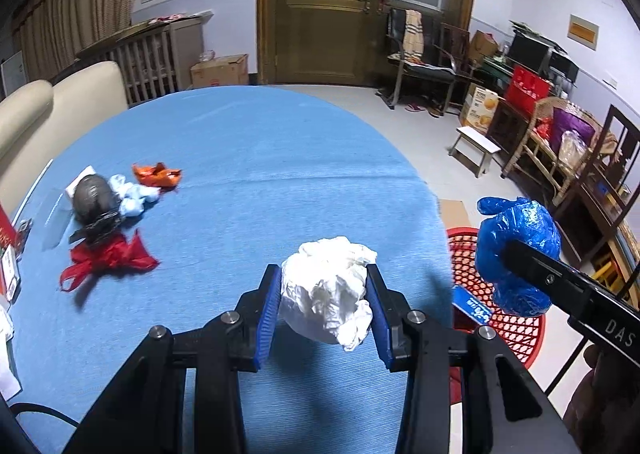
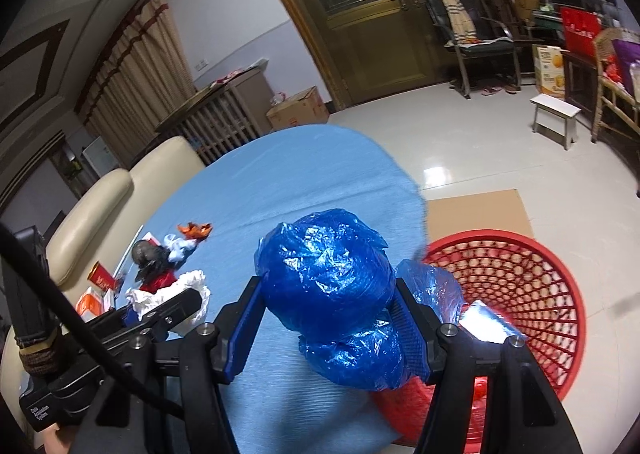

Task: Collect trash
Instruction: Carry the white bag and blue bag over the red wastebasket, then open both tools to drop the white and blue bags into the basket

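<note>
My left gripper [image 1: 323, 294] is shut on a crumpled white paper ball [image 1: 328, 294] held above the blue tablecloth [image 1: 260, 157]. My right gripper [image 2: 330, 306] is shut on a crumpled blue plastic bag [image 2: 326, 274]; the bag also shows in the left wrist view [image 1: 516, 250], near the table's right edge by the red mesh basket [image 2: 520, 294] on the floor. More trash lies at the table's left: a red bag scrap [image 1: 108, 260], an orange wrapper [image 1: 156, 175], a pale blue-white wad [image 1: 134, 195] and a dark grey lump [image 1: 94, 199].
A cream sofa [image 1: 60, 101] runs behind the table at left. Cardboard [image 2: 480, 209] lies on the floor beside the basket. A small white stool [image 1: 476, 149], chairs and boxes stand along the right wall. Wooden doors [image 1: 332, 5] are at the back.
</note>
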The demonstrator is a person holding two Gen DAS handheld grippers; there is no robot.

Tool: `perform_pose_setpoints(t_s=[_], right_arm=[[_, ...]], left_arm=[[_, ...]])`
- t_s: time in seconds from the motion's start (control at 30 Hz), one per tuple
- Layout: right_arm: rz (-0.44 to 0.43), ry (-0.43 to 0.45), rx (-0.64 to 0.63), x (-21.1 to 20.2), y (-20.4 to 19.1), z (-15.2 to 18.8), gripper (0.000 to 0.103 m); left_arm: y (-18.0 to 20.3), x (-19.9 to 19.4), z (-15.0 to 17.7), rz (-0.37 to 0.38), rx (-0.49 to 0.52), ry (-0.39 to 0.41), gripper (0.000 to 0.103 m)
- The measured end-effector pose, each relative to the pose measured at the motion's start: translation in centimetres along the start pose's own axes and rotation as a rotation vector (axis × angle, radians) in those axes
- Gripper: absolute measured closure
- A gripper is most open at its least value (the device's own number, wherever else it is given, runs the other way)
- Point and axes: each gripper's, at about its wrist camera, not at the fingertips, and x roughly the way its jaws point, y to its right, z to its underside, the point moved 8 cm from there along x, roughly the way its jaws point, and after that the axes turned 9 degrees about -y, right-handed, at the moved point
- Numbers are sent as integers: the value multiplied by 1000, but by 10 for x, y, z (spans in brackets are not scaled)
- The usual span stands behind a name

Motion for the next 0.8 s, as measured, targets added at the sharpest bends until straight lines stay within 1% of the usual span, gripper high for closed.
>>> perform_pose_setpoints(t_s=[0.33,0.47,0.6,0.8], right_arm=[[96,31,85,-20,64,-1,38],[138,25,123,-23,90,2,38],[159,0,151,-16,109,6,38],[176,-41,170,-6,119,12,36]], left_arm=[[55,3,-7,54,93,0,60],[71,5,-7,71,125,-7,60],[86,8,-5,84,150,-17,60],[98,13,-3,94,169,-30,60]])
